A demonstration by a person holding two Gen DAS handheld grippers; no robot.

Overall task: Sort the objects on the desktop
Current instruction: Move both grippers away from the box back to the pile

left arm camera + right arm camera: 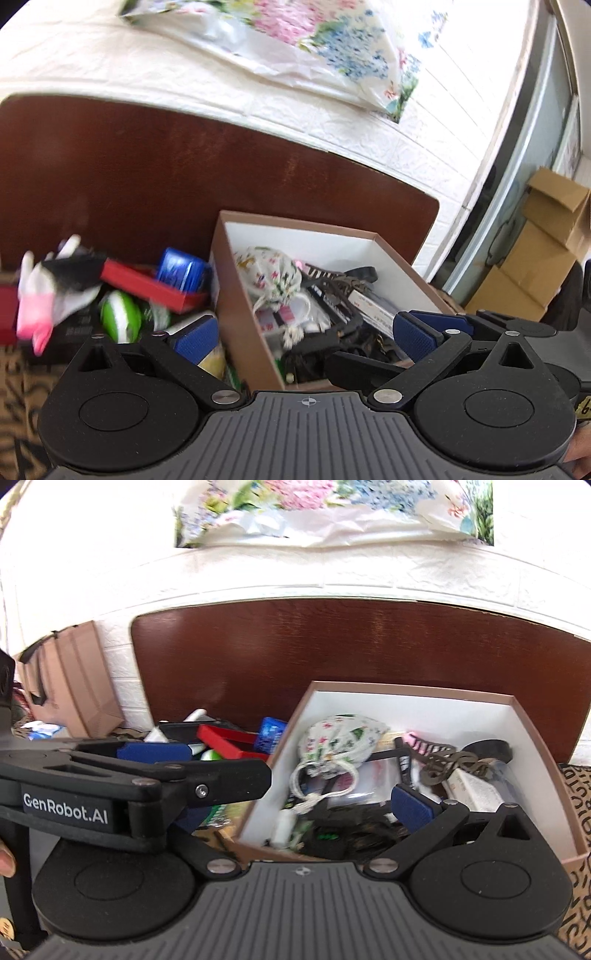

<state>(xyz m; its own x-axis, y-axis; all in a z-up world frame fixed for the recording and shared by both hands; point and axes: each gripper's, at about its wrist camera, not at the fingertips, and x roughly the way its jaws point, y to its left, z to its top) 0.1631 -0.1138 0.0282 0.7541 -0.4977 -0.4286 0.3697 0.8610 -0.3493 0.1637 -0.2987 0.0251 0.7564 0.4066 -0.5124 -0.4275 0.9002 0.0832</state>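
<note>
Both hand-held tools hang over the clutter with jaws spread wide and nothing between them: the left gripper straddles the near left wall of the brown box, and the right gripper looks down into the same box, with the other tool's body crossing its left side.

The step in hand seems to be choosing the next loose item. A clean pick would mean coming down on one thing that stands clear of its neighbours, fingers either side of its narrow dimension, and lifting straight up so the pile does not drag along.

Inside the box, toward its far left corner, lies a floral drawstring pouch; dark hair clips, a small white carton, a clear plastic packet and black tangled items fill the rest.

Outside its left wall, still unsorted, sit an open red case, a blue tin, a green-and-white object and a pink-and-white glove, blurred.
</note>
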